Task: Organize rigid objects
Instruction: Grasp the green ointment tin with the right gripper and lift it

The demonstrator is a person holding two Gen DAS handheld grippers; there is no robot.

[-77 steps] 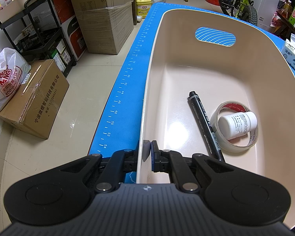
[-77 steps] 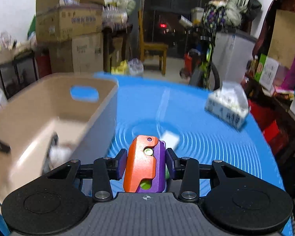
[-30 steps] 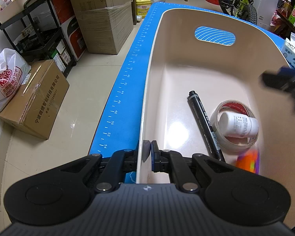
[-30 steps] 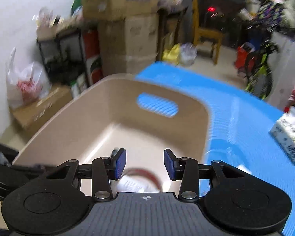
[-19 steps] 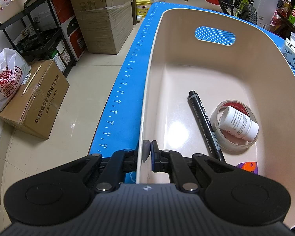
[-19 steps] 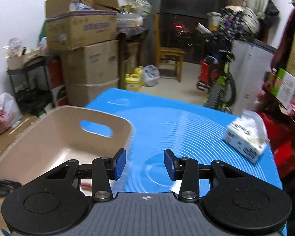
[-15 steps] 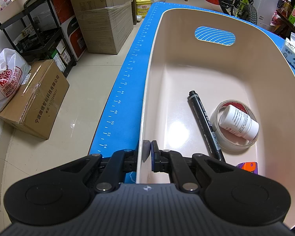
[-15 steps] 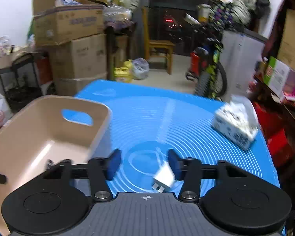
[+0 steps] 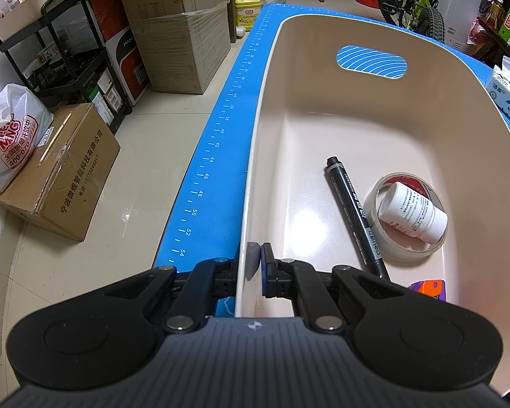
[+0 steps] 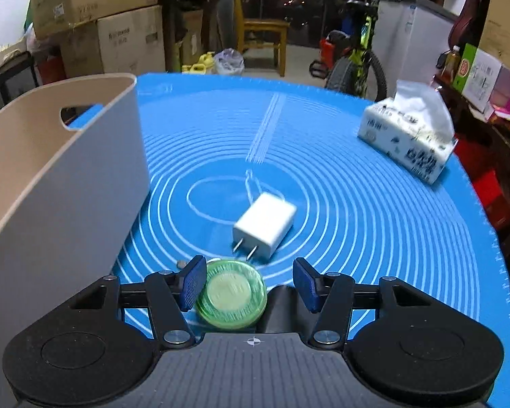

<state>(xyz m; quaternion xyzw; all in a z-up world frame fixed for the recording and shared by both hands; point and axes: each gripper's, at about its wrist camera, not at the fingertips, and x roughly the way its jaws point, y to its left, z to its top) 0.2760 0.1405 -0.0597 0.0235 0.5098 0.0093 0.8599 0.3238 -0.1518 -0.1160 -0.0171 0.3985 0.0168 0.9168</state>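
4 items already lie in the beige plastic bin, whose wall my left gripper pinches. My right gripper, jaws spread after widening, straddles the round green plastic case on the blue mat; next, close on it.

The blue mat beside the beige bin carries ruler numbers 42 to 54; a white bag reads "400-070"; the marker reads "Lanhao", uncertainly.

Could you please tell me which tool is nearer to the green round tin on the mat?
Right. The right tool stands open around the green round tin, while the left tool is clamped on the beige bin's wall.
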